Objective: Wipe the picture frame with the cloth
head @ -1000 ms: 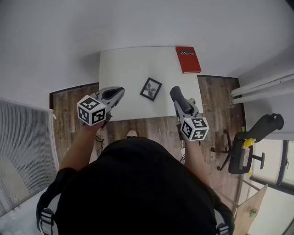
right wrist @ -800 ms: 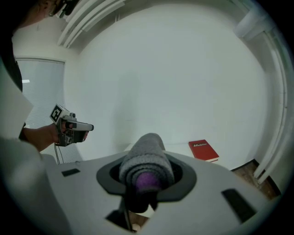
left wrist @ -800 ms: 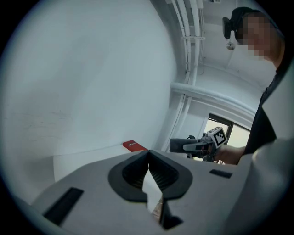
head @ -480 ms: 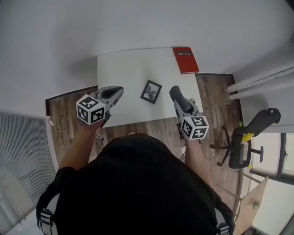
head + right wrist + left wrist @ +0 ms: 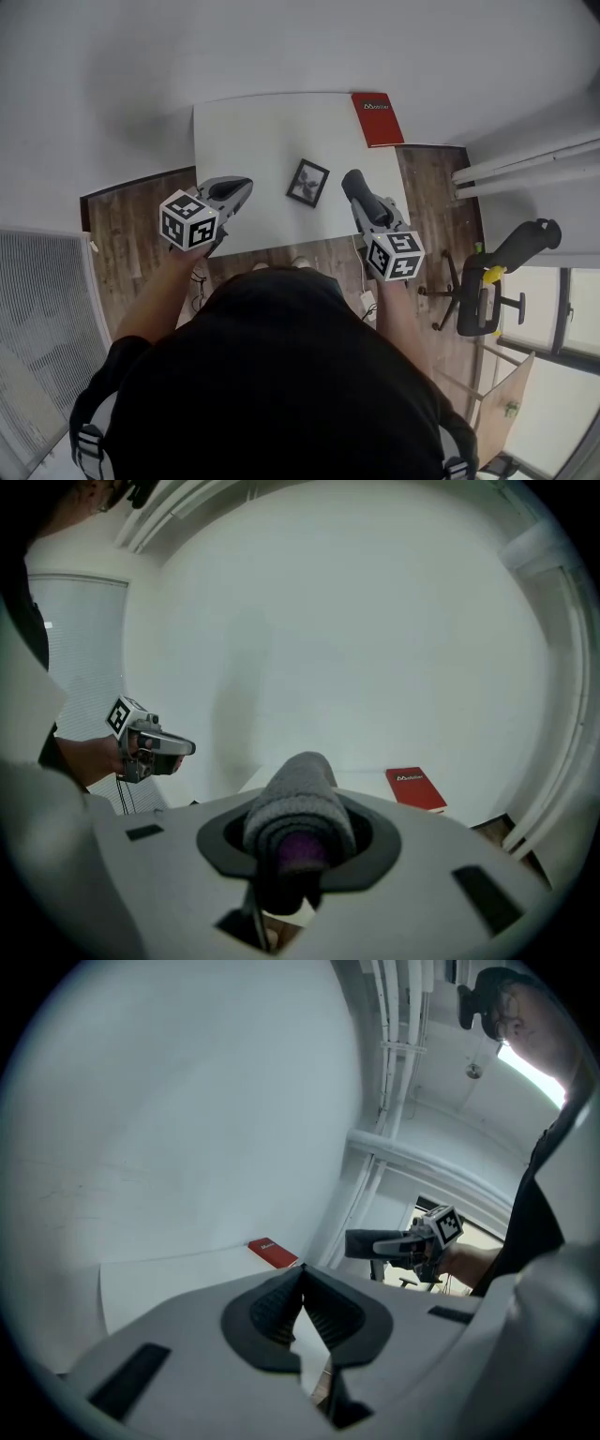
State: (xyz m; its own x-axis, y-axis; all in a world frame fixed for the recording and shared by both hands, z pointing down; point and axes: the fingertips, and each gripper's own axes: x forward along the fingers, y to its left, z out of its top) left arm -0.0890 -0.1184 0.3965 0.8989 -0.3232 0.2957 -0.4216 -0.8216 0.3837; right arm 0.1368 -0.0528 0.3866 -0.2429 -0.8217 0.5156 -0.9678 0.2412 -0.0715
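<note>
Both grippers edge closer to the table (image 5: 244, 131), the left gripper (image 5: 302, 1277) shut empty, the right gripper (image 5: 359, 190) clamping the rolled cloth (image 5: 298, 803), and the unbraced picture frame (image 5: 307, 182) lying between them could skid under a wipe.

Black short-sleeved top (image 5: 281, 375)

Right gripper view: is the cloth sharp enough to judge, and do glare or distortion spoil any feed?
Right gripper view: the cloth sits so near the lens that it is soft, the red book sharper; dark corners ring the picture. Left gripper view: a bright strip at upper right burns out. Head view: even light, the table edges bow, the picture frame is small but crisp.
</note>
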